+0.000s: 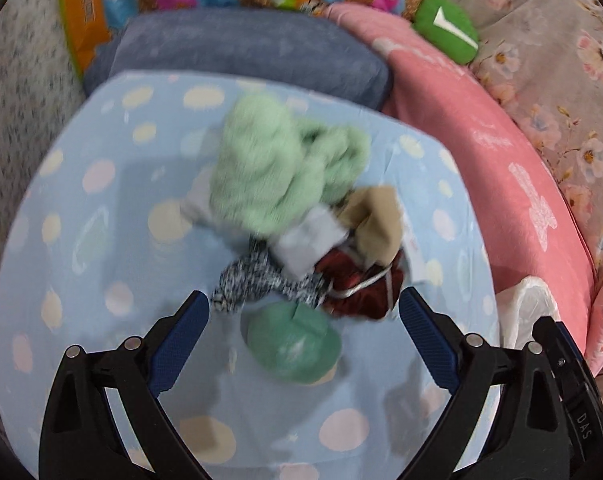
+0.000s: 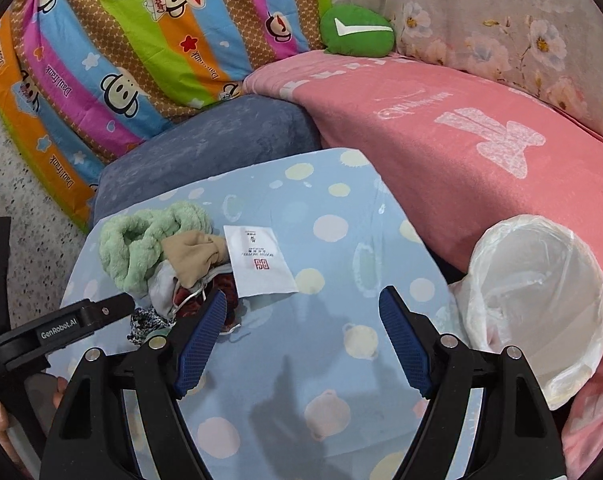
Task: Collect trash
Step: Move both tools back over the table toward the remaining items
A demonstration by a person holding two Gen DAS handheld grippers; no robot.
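A pink blanket [image 2: 441,128] covers the bed along the right, with a cartoon-striped quilt [image 2: 113,52] bunched at the back left and a grey-blue cushion [image 2: 205,144] between them. In front lies a light blue dotted sheet [image 2: 321,360], the surface that carries the trash. A white-lined trash bin [image 2: 541,300] stands at the sheet's right edge, touching the pink blanket, its mouth facing the right wrist camera. A green plush [image 2: 357,32] rests on the far end of the pink blanket.

The trash sits in 1 heap on the left part of the sheet: a pale green fluffy cloth [image 1: 277,164] at the far side, a tan rag [image 1: 375,220] and a dark red scrap [image 1: 357,288] just beside it, a black-and-white speckled piece [image 1: 253,280] in front, and a round green item [image 1: 293,344] nearest the left gripper. A white paper sachet [image 2: 259,260] lies flat, touching the heap's right side.

The left gripper [image 1: 305,312] hovers over the heap, jaws spread wide, the green item between them but not pinched. The right gripper [image 2: 301,332] is likewise released, fingers apart over bare sheet, gripping nothing
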